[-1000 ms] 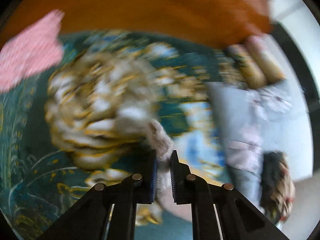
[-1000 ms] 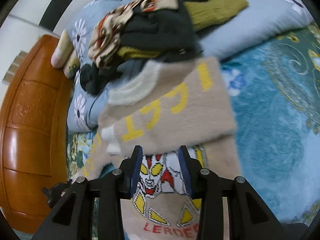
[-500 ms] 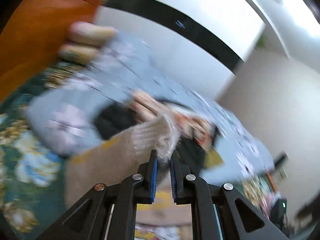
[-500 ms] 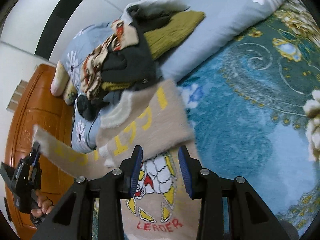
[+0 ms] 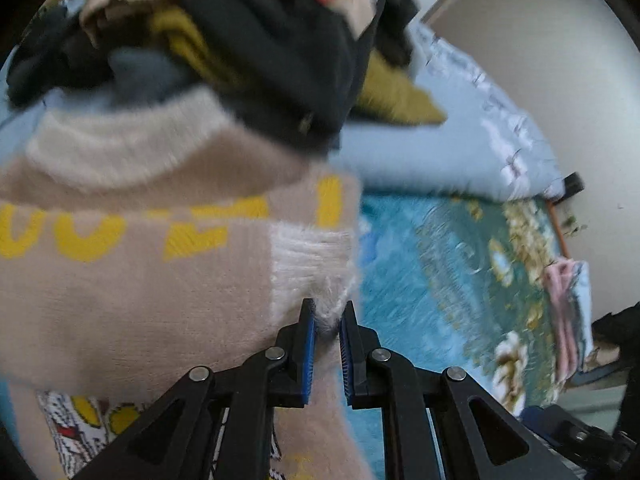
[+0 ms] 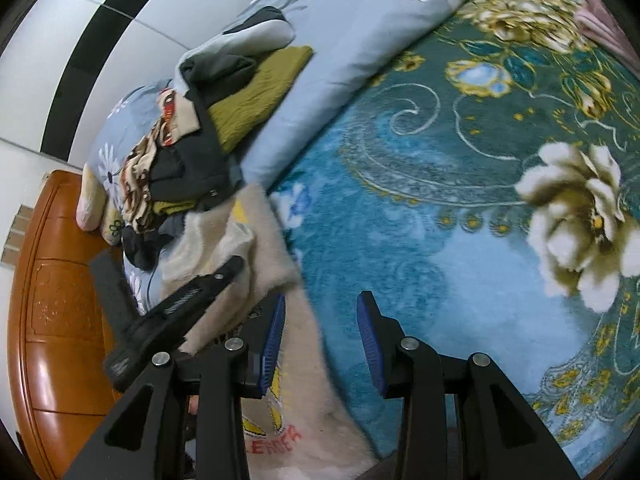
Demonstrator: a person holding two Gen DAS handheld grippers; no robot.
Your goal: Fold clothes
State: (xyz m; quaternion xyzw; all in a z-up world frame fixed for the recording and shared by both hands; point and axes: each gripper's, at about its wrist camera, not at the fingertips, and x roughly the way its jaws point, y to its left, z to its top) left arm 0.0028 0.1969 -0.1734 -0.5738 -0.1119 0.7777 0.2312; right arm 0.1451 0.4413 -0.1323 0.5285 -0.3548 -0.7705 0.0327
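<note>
Left wrist view shows the teal floral blanket (image 5: 448, 280) spread over the bed, with the beige sweater (image 5: 132, 280) lying on it and a heap of unfolded clothes (image 5: 260, 48) crowding its collar end. The white cuff (image 5: 316, 264) of one sleeve sits pinched in the left gripper (image 5: 326, 340), its jaws nearly shut on the fuzzy knit, the sleeve laid across the sweater's body. The right gripper (image 6: 320, 340) hangs partly open with nothing in it, over the sweater's edge where it meets the blanket. Risks, as I judge them: that fluffy cuff is held only by its tip and may slip out; letting go carelessly could leave the sleeve crooked; the pile could snag the collar
</note>
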